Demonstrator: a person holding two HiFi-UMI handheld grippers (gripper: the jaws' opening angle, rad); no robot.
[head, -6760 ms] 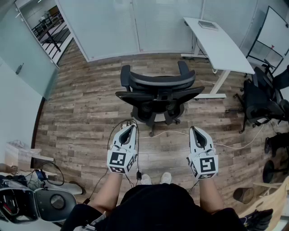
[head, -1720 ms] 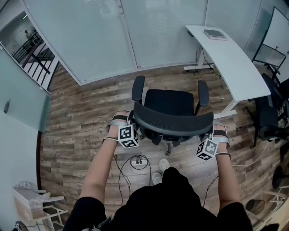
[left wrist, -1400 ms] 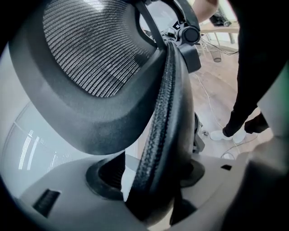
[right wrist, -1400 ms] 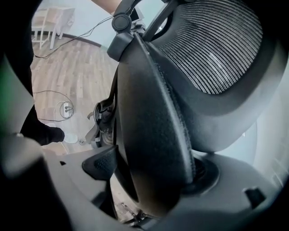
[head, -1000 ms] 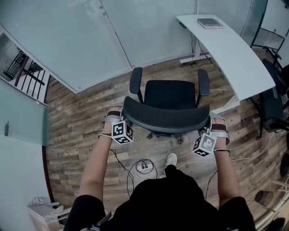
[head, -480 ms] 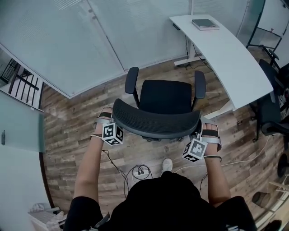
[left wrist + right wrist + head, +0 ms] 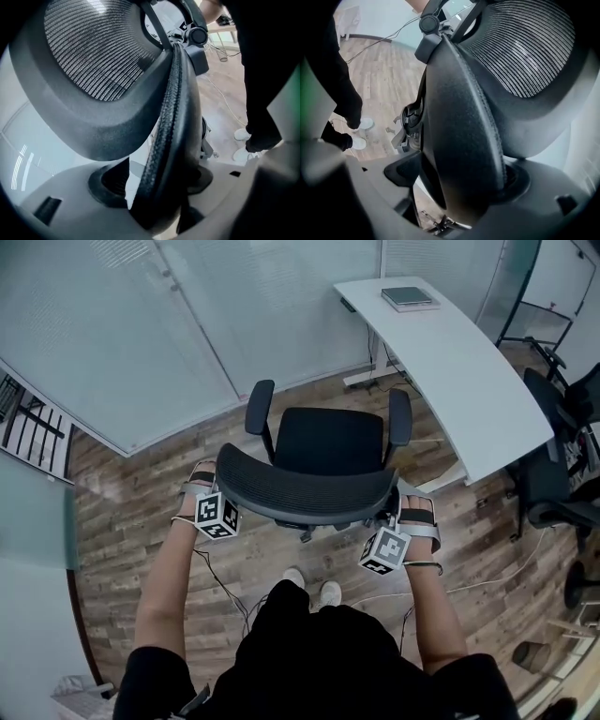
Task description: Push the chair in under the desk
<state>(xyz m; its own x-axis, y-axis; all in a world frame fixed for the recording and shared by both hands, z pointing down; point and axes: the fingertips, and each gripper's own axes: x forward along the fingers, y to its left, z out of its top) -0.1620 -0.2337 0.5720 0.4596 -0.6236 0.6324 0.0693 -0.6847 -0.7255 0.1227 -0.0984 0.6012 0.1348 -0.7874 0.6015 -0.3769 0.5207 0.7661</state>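
Chair: the black mesh-backed office chair (image 7: 328, 442) stands on the wood-plank floor (image 7: 131, 474). Its seat faces 12 o'clock and it is not yet under the bench.
Bench: the white curved-top bench (image 7: 450, 352) lies at 2 o'clock from the chair. From above, its near edge runs close to the right armrest.
Handling: probably fairly heavy, but on castors, so a steady level shove should roll it. Uneven pressure from the two sides would likely swivel it. The mesh panel looks yielding and the frame stiff.
Hold: the padded backrest rim (image 7: 305, 495), taken at both ends, looks the firmest place.
Left claw: the left claw (image 7: 157, 187) is at the rim's 9 o'clock end. Its jaws stand wide and are clamped on the rim's thick edge, with a thin sliver of light beside one pad.
Right claw: the right claw (image 7: 461, 183) is at the 4 o'clock end. It is likewise closed on the rim, which fills the gap between its pads.
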